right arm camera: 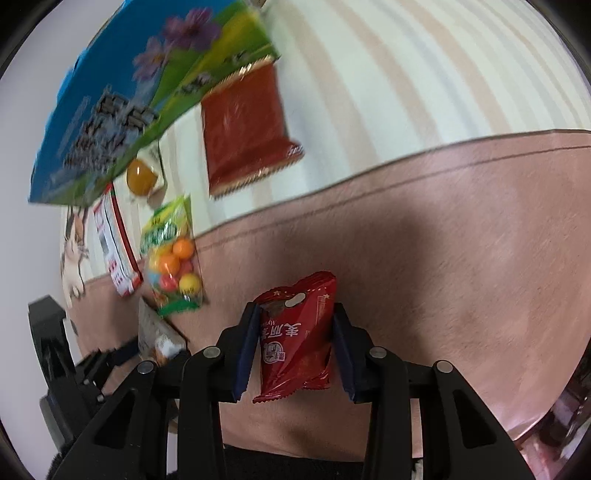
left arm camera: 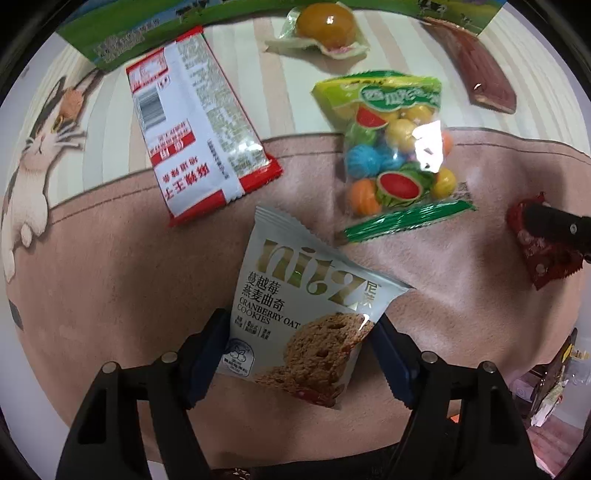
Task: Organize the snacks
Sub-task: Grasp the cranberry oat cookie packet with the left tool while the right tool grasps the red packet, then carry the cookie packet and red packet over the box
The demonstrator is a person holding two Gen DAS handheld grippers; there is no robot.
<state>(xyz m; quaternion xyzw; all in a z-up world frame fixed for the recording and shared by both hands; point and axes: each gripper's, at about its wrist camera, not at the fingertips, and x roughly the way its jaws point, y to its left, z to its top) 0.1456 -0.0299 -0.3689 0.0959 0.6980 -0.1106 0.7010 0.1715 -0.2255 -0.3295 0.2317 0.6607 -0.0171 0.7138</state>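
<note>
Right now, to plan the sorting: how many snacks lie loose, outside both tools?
4: red-and-white packet left, jelly cup top, gumball bag centre, dark red packet top right. The box may hide more.

Both grippers' fingers [left arm camera: 388, 365] downward, narrowed

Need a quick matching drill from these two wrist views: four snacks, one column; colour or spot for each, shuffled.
Things:
1. cookie packet
2. small red packet
3. gumball bag
4. jelly cup

Descriptions:
A. clear with a green band, straddling the edge between the stripes and the pink surface
B. orange, on the striped surface near the box
C. pale grey, between the left gripper's fingers
D. between the right gripper's fingers

Pairs: 1-C, 2-D, 3-A, 4-B
</note>
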